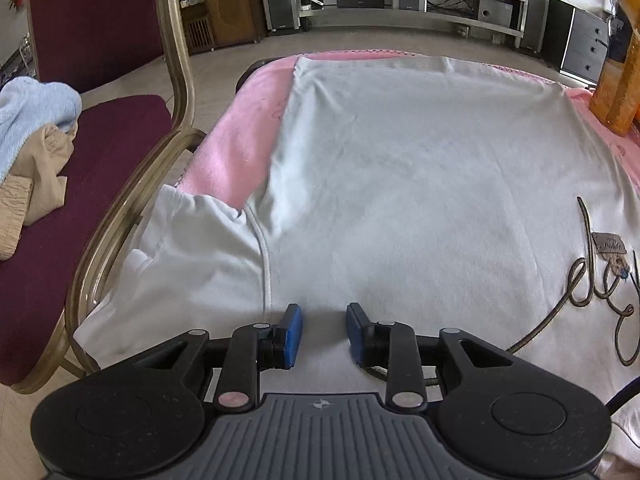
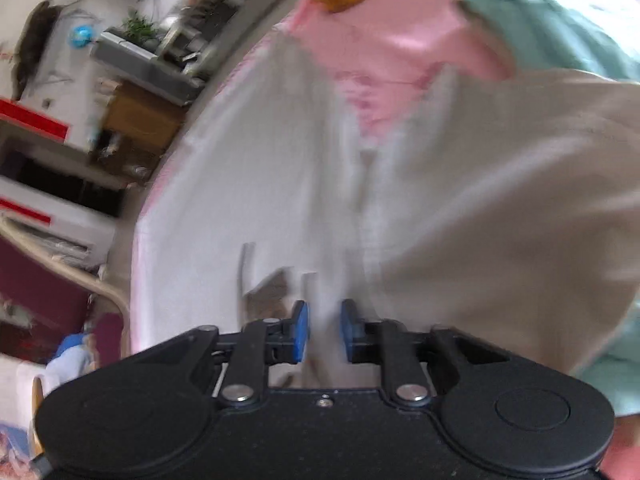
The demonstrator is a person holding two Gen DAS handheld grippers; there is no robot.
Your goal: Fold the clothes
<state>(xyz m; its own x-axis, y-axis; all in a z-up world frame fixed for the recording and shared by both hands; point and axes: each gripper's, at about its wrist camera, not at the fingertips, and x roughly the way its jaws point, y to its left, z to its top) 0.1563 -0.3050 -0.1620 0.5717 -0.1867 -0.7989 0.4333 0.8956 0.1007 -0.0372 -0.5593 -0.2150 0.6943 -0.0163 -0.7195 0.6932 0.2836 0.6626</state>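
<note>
A white T-shirt [image 1: 400, 180] lies spread flat on a pink cloth [image 1: 236, 148] that covers the table. Its sleeve [image 1: 192, 248] hangs toward the left edge, and brown script embroidery [image 1: 600, 292] sits at the right. My left gripper [image 1: 324, 330] hovers open just above the shirt near its shoulder seam, with nothing between its blue pads. The right wrist view is blurred. There my right gripper [image 2: 324, 328] has a ridge of the white shirt [image 2: 240, 200] between its pads, and a large flap of it [image 2: 500, 200] is raised to the right.
A maroon chair [image 1: 120, 148] with a gold frame stands close at the table's left, holding a light blue garment [image 1: 36, 108] and a beige one [image 1: 44, 168]. An orange object [image 1: 618, 80] stands at the far right. A teal garment [image 2: 560, 32] lies beyond the flap. Shelves line the back wall.
</note>
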